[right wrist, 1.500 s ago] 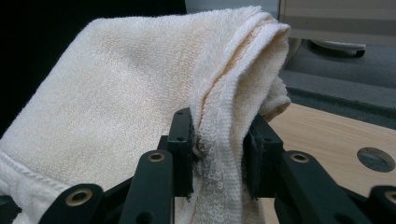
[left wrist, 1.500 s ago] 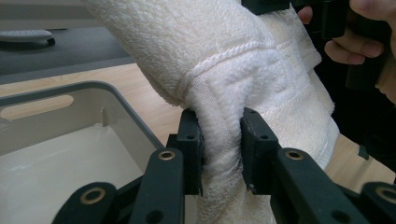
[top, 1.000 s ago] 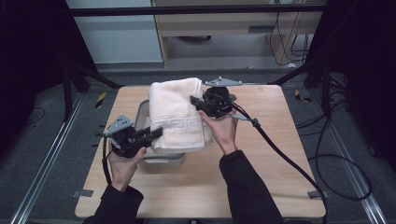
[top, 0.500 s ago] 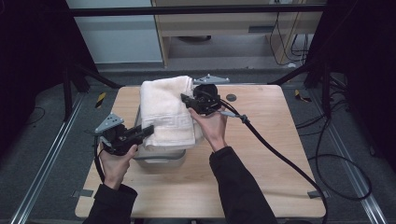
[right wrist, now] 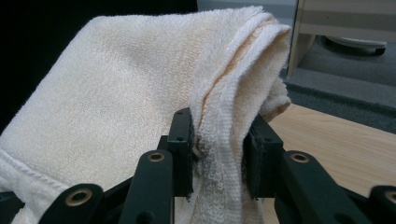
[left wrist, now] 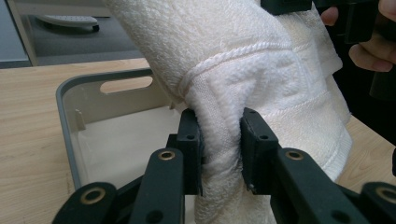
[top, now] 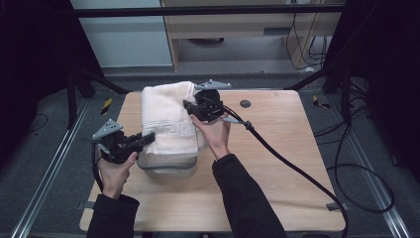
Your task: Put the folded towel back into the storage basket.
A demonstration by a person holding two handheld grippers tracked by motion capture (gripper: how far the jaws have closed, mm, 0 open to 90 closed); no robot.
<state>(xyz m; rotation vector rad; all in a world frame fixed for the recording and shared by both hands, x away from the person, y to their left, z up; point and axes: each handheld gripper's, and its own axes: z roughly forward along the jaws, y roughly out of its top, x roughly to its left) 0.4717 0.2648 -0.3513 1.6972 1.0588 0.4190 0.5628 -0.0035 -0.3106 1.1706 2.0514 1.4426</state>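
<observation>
Two claw views close on pinched towel (left wrist: 261, 84); high view, grey bin (top: 168, 166).

Towel (top: 166, 121) draped across bin (top: 168, 166) opening

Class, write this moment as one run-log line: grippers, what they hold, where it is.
left gripper: shut on towel | right gripper: shut on towel | towel: folded, held over grey bin | bin: on wooden table

Folded cream towel (top: 167, 119) with a woven key-pattern band, pinched at its near-left and far-right edges in my two grippers, draped over the grey plastic bin (top: 168, 166) near table centre.
</observation>
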